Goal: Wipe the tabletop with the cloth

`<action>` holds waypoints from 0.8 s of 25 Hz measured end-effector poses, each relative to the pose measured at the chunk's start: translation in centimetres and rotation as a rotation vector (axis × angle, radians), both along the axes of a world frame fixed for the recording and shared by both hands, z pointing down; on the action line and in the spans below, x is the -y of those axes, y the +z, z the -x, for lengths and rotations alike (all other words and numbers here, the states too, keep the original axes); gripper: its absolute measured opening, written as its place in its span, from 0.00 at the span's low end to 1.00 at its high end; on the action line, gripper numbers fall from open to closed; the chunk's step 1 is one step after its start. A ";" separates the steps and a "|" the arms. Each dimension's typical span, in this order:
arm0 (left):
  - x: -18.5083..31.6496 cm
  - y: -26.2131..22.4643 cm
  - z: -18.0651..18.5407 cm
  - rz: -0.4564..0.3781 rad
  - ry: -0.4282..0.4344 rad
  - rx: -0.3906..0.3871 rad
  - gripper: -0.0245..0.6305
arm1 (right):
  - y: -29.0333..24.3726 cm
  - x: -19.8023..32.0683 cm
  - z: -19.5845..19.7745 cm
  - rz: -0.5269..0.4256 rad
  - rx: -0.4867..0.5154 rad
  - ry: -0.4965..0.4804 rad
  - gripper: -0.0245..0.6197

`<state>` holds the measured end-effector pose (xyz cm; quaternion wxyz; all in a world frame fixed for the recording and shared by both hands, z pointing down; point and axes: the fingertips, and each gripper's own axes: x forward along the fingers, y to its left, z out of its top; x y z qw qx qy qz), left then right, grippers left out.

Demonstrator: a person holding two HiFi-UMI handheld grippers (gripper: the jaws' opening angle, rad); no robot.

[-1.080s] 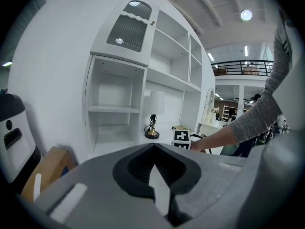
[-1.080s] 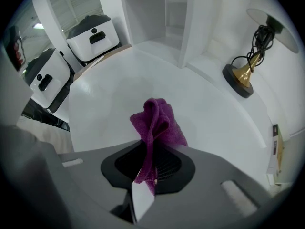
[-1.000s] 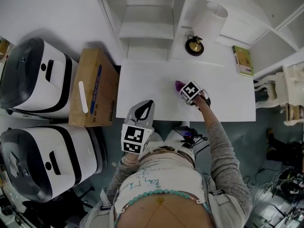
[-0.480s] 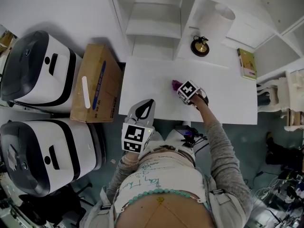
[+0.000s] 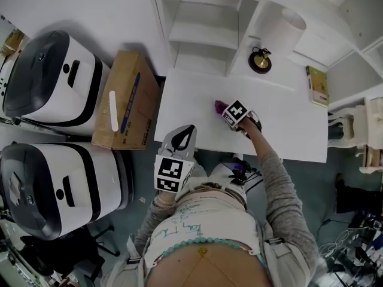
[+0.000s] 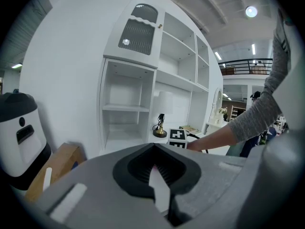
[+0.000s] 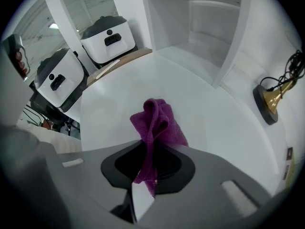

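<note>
The right gripper (image 7: 147,178) has its fingers clamped on the purple cloth (image 7: 157,121), which lies bunched on the white worktop (image 5: 289,126). The left gripper (image 6: 156,178) has its fingers together, holding nothing.

Cardboard box (image 5: 125,100), brass lamp (image 5: 261,61), green book (image 5: 318,86)

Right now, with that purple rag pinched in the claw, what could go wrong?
The cloth is bunched and pinched by one fold in the right claw, so it may slip out or wipe only a narrow strip. The brass lamp base and its cord stand at the back of the tabletop; a wide sweep could knock them.
</note>
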<state>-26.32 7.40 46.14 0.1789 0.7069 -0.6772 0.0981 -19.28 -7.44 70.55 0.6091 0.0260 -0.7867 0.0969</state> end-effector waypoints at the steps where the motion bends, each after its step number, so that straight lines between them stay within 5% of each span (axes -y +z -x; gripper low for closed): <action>1: -0.1 0.0 0.1 0.001 -0.002 0.000 0.04 | 0.0 -0.1 0.2 0.004 0.003 -0.003 0.16; 20: -2.4 0.8 2.6 0.019 -0.094 -0.006 0.04 | 0.0 -2.8 5.4 0.058 0.039 -0.106 0.16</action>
